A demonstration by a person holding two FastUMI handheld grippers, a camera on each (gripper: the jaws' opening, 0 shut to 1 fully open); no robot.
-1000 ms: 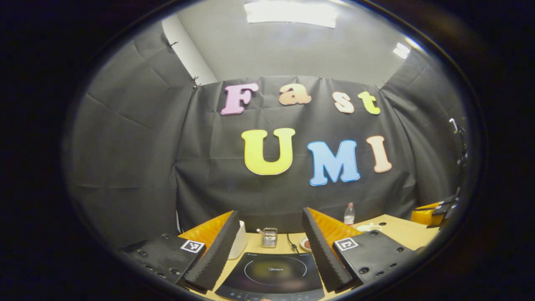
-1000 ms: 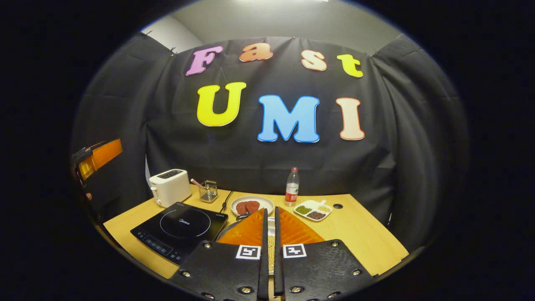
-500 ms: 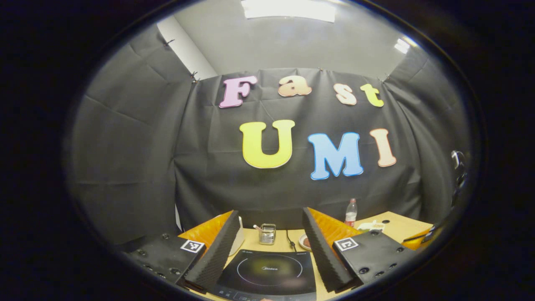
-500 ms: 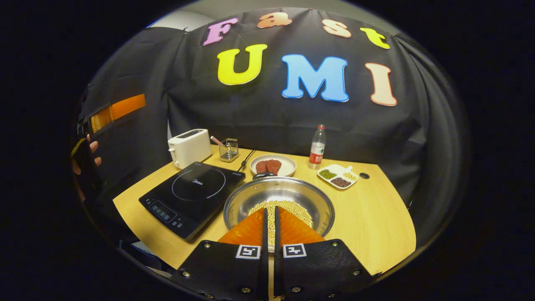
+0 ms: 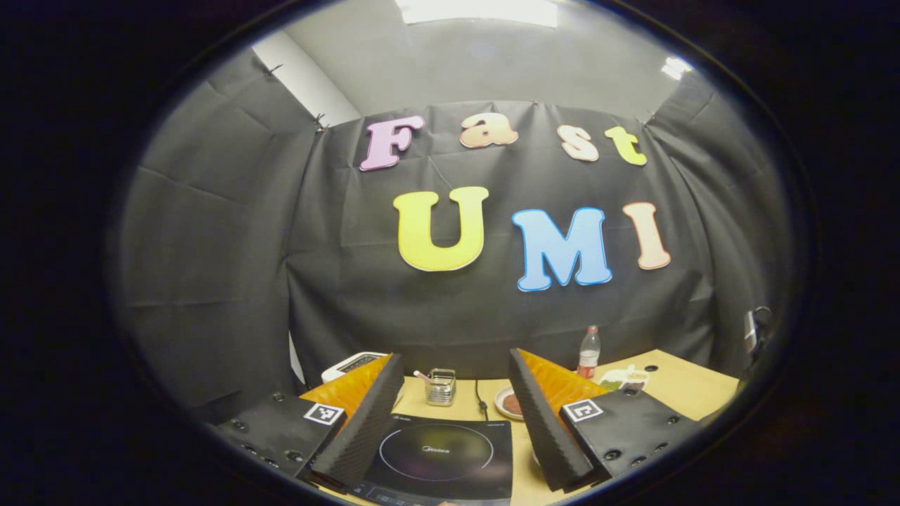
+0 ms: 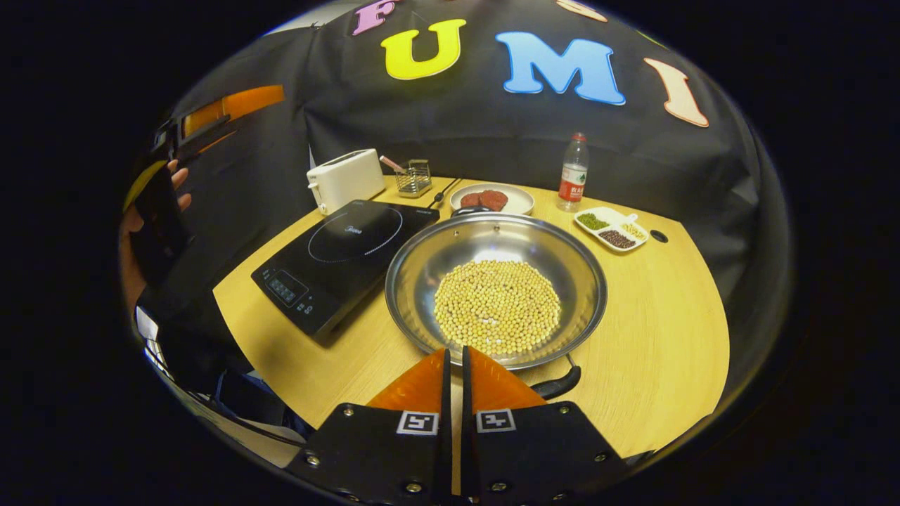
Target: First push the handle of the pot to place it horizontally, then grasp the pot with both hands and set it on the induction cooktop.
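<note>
The wide, shallow stainless-steel pot [image 6: 496, 284] with a layer of pale yellow beans [image 6: 497, 306] sits near the middle of the round wooden table [image 6: 661, 351], just right of the black induction cooktop [image 6: 344, 260] and not on it. Its dark handle [image 6: 559, 383] pokes out at the near rim, angled toward the table's front edge; most of it is hidden behind the right gripper [image 6: 455, 362]. That gripper hovers over the pot's near rim, fingers pressed together with a thin slit between them, pinching nothing.

The left gripper [image 5: 453, 414] is spread wide above the cooktop [image 5: 439, 460], whose front is cut off.

Along the table's far edge stand a white toaster [image 6: 346, 179], a small wire basket [image 6: 413, 177], a plate of reddish patties [image 6: 492, 199], a clear plastic bottle [image 6: 574, 172] and a divided white dish of beans [image 6: 610, 228]. At the left edge of the right gripper view, a hand [image 6: 151, 211] holds the other gripper, dim and hard to make out.
</note>
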